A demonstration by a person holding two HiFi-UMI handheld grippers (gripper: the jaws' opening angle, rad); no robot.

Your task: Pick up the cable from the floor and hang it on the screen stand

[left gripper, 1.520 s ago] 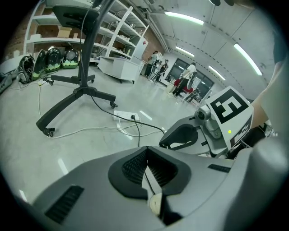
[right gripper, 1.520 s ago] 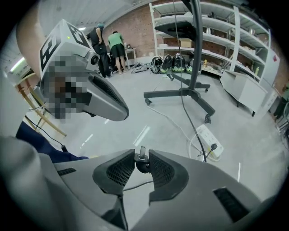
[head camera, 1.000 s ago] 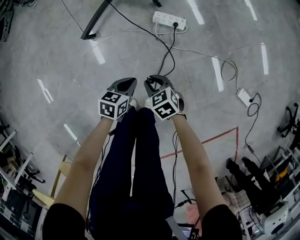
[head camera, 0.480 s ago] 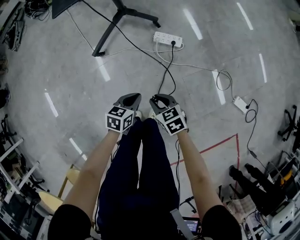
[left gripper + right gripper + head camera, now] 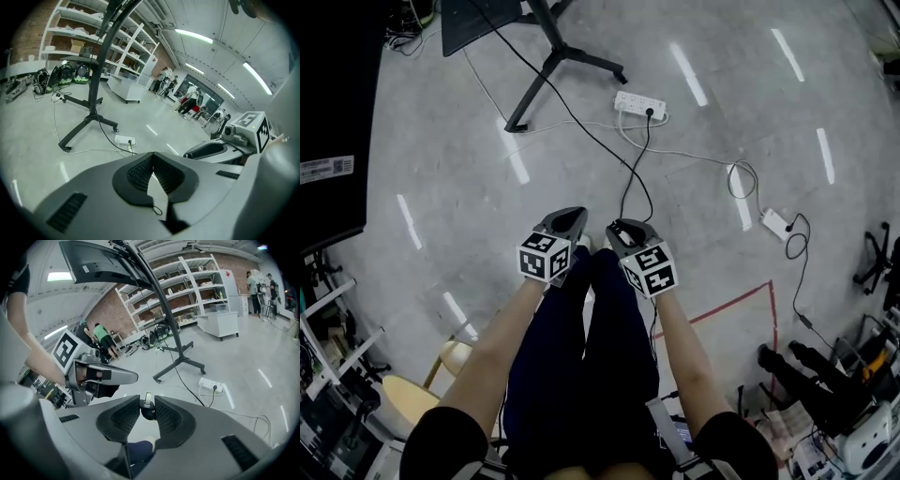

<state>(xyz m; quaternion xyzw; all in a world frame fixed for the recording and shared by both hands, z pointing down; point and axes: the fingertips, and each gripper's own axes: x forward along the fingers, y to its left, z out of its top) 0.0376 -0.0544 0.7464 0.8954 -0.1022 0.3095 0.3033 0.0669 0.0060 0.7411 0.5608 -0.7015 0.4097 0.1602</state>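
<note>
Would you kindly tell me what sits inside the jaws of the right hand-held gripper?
A black cable plug with a metal tip is pinched between the pads of the right hand-held gripper. The gripper's body covers the plug's lower end.

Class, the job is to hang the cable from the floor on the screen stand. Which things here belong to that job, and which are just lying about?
Belongs to the job:
- cable, clamped in the right gripper
- screen stand
- left gripper, shut and empty

Just lying about:
- white adapter
- red floor tape
- chair
- shelves
</note>
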